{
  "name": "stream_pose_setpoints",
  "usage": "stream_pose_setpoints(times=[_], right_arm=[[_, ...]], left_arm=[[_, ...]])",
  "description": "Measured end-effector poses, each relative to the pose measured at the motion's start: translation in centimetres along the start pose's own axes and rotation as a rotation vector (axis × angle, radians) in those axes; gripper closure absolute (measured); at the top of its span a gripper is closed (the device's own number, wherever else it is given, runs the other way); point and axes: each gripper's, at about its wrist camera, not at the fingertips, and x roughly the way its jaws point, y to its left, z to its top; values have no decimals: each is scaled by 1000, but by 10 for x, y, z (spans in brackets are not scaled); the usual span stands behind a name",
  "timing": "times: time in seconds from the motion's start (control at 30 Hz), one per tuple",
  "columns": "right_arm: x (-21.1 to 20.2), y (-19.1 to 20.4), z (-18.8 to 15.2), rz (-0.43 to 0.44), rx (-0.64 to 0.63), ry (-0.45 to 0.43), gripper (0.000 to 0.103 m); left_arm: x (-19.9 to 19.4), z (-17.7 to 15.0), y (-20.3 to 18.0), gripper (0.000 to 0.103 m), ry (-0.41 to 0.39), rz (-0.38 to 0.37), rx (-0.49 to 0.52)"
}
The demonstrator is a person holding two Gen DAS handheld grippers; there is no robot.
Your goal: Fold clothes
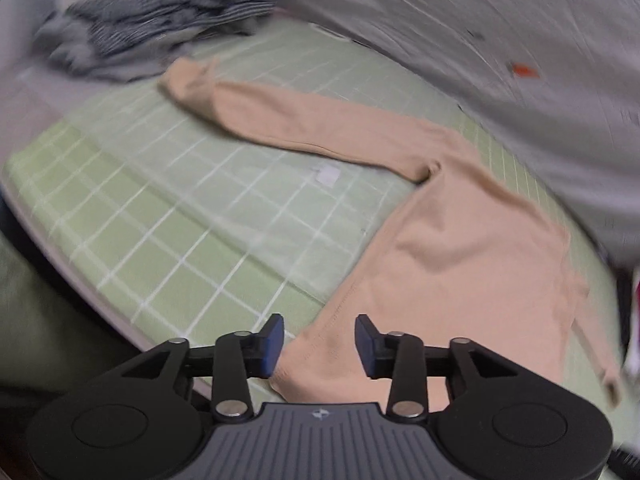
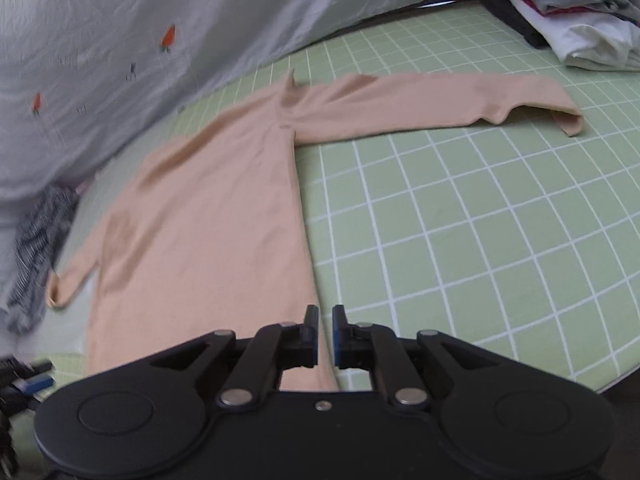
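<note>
Garment: a beige long-sleeved top (image 2: 208,216) lies flat on the green checked bed sheet (image 2: 460,220), sleeves out.
Left tongs (image 1: 319,344): wide open over the hem corner, holding nothing.
Right tongs (image 2: 325,336): nearly closed at the other hem corner; whether they pinch cloth cannot be told.
Risk: an uneven lift would likely skew the fold.

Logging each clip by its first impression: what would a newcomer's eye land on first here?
The beige top, spread flat on the green checked sheet with one sleeve stretched straight out. Next, both grippers at its hem: the left gripper open over one corner, the right gripper nearly shut at the other. A pile of clothes sits at the sheet's far corner, and a striped garment lies beyond the other sleeve.
</note>
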Motion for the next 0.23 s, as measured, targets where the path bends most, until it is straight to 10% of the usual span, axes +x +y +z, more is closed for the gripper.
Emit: stream_pose_setpoints(times=[0.23], right_arm=[[14, 17, -12, -5, -43, 54, 70]], left_arm=[[43, -6, -16, 55, 130, -14, 147]])
